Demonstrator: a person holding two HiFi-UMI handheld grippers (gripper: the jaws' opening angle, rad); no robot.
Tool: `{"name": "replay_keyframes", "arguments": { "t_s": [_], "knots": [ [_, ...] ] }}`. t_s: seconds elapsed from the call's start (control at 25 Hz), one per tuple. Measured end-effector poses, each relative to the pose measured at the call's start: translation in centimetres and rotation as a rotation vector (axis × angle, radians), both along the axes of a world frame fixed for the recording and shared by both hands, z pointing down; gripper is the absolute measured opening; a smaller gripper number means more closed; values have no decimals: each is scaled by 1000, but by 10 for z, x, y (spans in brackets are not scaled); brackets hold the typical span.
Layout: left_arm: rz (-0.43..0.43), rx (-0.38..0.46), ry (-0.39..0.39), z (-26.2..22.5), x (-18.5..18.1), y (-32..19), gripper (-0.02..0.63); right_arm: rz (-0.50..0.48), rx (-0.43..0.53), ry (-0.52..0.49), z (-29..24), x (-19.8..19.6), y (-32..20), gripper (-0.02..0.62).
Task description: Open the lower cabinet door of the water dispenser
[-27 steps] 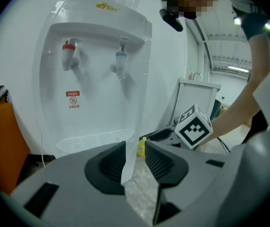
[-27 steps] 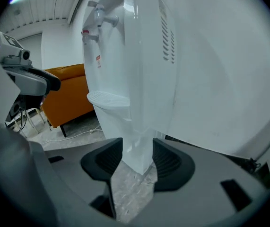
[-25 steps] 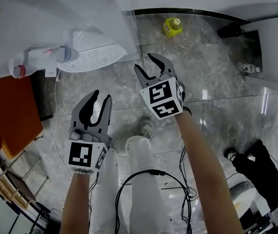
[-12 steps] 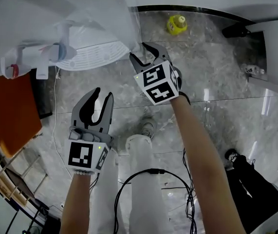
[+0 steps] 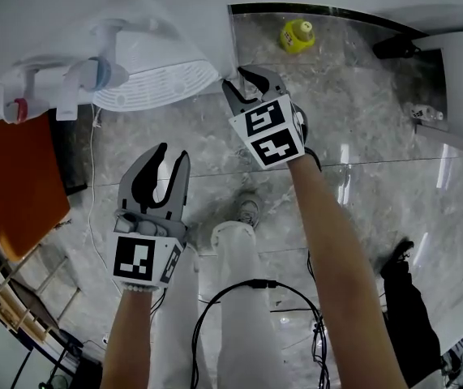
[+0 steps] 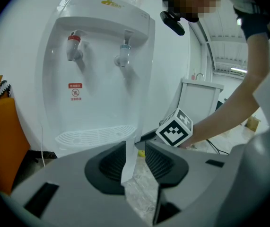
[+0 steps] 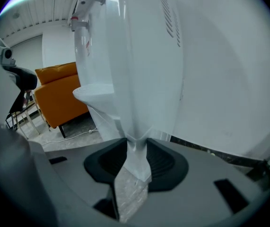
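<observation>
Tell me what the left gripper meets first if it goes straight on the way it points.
Most likely the lower cabinet door of the water dispenser, near its edge below the drip tray. The left gripper lines up on that edge; depth is unclear, so it might slip past to the floor.

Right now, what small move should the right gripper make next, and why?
Probably pull back gently to swing the door open: the right gripper's fingers have just been closing and now pinch the door's edge.
</observation>
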State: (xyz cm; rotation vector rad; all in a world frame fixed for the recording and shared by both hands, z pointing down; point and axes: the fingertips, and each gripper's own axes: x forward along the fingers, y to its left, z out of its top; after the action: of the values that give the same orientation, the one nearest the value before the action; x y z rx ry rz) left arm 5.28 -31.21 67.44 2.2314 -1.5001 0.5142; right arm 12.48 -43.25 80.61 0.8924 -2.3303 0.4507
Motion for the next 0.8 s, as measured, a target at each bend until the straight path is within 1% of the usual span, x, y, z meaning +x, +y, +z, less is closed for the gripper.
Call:
{"name": "replay_keyframes", "arguments": {
  "t_s": [0.16,0.8],
  "knots": [
    [4,-2,2,0,1,2,124,32,-14,-10,-1,1,1,130],
    [16,-2,2,1,-7,9,124,81,-39,8,-2,1,1,123]
  ]
}}
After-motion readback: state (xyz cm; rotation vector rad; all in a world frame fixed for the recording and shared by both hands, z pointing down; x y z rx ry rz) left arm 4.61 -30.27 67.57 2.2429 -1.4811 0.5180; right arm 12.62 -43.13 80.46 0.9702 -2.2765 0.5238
